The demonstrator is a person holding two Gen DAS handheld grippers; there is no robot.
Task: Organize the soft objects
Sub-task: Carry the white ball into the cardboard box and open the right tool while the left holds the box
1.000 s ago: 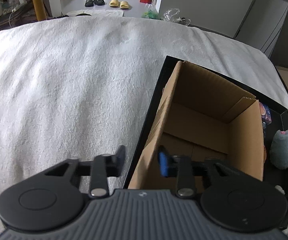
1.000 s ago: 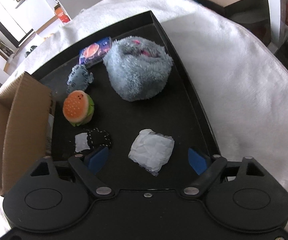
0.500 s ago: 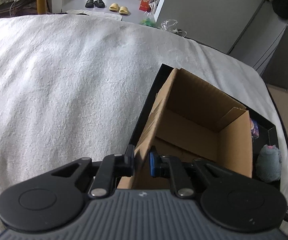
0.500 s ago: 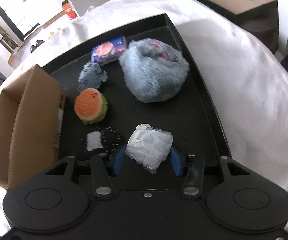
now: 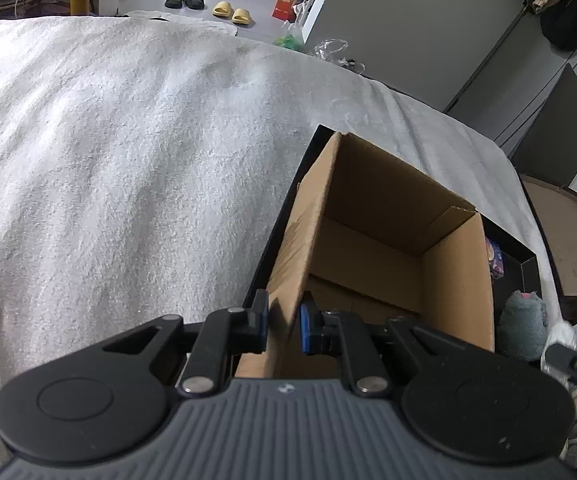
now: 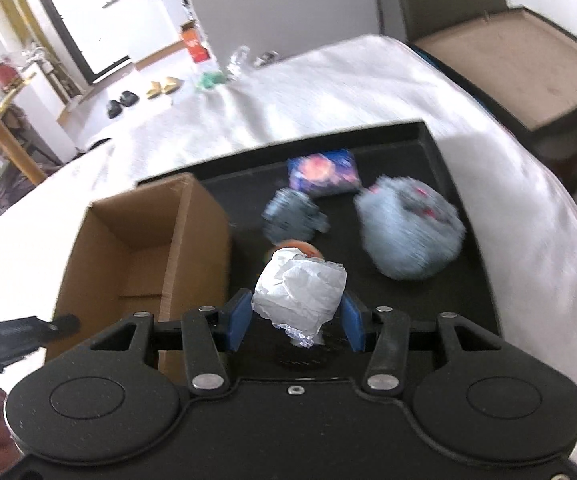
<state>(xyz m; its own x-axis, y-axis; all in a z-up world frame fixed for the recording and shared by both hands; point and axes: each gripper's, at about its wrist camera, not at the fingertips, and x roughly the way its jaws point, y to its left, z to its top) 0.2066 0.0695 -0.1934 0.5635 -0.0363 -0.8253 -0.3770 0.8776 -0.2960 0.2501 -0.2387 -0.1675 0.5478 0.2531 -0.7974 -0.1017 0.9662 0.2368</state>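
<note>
Lifted white bundle between jaws

cardboard box: plain brown corrugated card, matt, raw cut edges; inner walls creased at the flaps
white wrapped bundle: crinkled white paper-like wrap, matt, with a bit of clear shiny film at its lower edge
large grey plush: long fluffy pile, soft and matt; blurred
small grey plush: shorter fuzzy pile; blurred
tray: black, smooth, faint sheen
bed cover: white terry-like cloth, rough nap, matt
left gripper: black matt plastic links, bright metal rivets, blue pads; ribbed grey plastic body at lower centre
right gripper: black matt plastic, metal rivets, blue pads
packet: printed wrapper at upper centre, looks glossy
</note>
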